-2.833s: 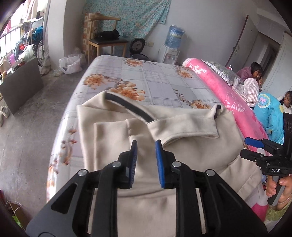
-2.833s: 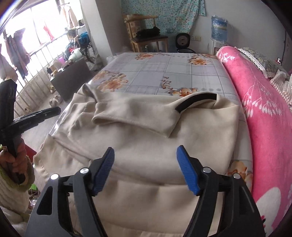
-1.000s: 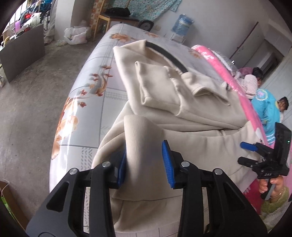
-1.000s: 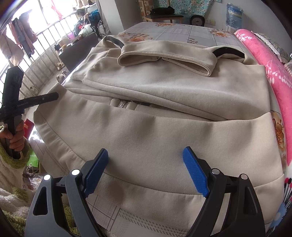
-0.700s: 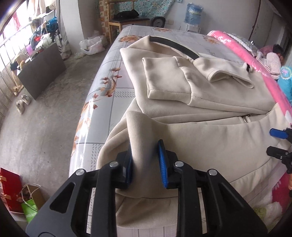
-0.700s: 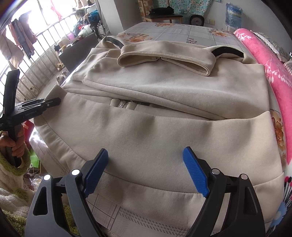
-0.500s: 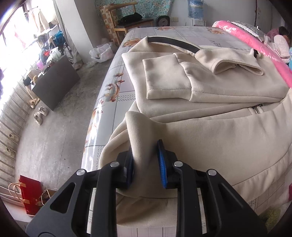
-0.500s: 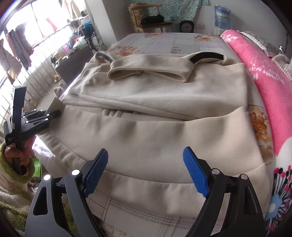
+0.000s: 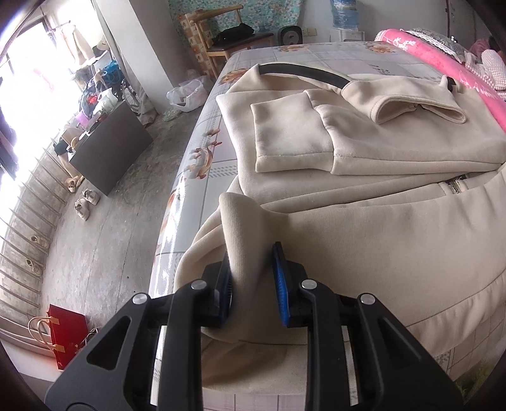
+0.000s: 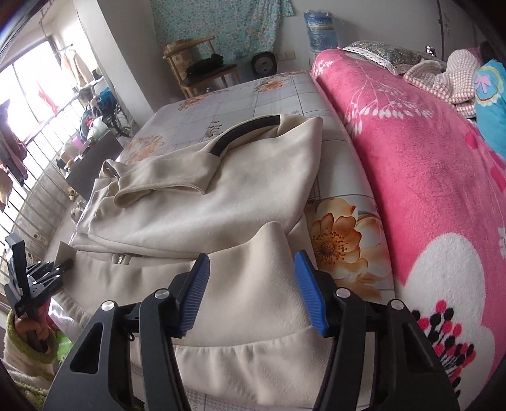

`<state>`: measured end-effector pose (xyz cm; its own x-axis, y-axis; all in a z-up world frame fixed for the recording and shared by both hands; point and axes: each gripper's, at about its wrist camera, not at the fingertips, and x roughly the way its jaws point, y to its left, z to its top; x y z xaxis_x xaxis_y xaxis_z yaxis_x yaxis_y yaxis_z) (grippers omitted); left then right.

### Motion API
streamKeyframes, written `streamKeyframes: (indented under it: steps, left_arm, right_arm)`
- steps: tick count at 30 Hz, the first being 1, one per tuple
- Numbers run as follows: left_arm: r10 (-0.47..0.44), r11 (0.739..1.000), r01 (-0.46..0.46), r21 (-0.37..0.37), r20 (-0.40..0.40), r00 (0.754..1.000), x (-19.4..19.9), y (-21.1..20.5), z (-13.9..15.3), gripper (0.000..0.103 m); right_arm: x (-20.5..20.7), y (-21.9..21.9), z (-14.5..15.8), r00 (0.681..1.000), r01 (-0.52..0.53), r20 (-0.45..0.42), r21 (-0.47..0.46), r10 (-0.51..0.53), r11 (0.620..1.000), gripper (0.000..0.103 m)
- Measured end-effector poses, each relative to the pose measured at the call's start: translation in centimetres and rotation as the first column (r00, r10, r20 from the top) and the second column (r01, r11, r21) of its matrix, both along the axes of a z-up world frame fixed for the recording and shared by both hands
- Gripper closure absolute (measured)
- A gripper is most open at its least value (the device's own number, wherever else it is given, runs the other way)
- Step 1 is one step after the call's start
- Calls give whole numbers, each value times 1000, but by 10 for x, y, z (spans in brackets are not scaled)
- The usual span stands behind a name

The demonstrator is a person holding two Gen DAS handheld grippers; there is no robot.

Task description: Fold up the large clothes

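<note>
Cream coat (image 9: 363, 164) lies across the near end of the bed (image 9: 316, 53), upper part already folded with sleeves laid over it, black collar band toward the far edge, hem draping over the near edge. Left gripper (image 9: 254, 281) is clamped on a pinched-up ridge of the hem at the coat's near-left corner — likely the hold for lifting the bottom half up over the folded part. Right gripper (image 10: 251, 292) sits over the hem's near-right corner, jaws closing with fabric between them; pads not yet pressing, so no grip there. Matching corner holds would keep the fold square.

Bed has a grey checked sheet with orange flowers; pink floral blanket (image 10: 427, 177) along its right edge. Room: concrete floor, wooden chair (image 9: 221, 34), water bottle (image 10: 319, 30), barred window at left, red bag (image 9: 68, 335) on the floor.
</note>
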<state>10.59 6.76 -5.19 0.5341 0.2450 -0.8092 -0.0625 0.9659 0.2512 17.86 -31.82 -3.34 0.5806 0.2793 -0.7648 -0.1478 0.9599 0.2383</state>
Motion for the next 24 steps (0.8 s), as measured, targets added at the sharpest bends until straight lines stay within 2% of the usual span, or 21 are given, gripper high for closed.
streamKeyframes:
  steps: [5,8,12,16,19,24]
  left_arm:
    - [4,1000,-4,0,2,1000,1,0,-1,81]
    - [4,1000,-4,-1,1,1000,1,0,-1,81]
    - [3,1000,-3,2,1,1000,2,-1,-1,81]
    - [-1,1000,1,7,0,1000,2,-1,-1,81]
    - [1,1000,-1,4,-3,1000,2,-2,-1,81]
    - [9,1000,-9,-3,-7,1000,3,-1,-1,81]
  right_arm:
    - [8,1,-12,999,-17,-38,-31,16,999,63]
    - [2,-1,-13,998,-25,-57,-46,23,999,65]
    - [-10,-1,-8,997,-44,-60,-80,39,996,65]
    - [-3,0,-8,998,-32,-56,-128,25,991,65]
    - [9,0,-10,998,-36,-54,-105,31,994,65]
    - [25,6,-25,994,-56,-101,-115,45,992,64]
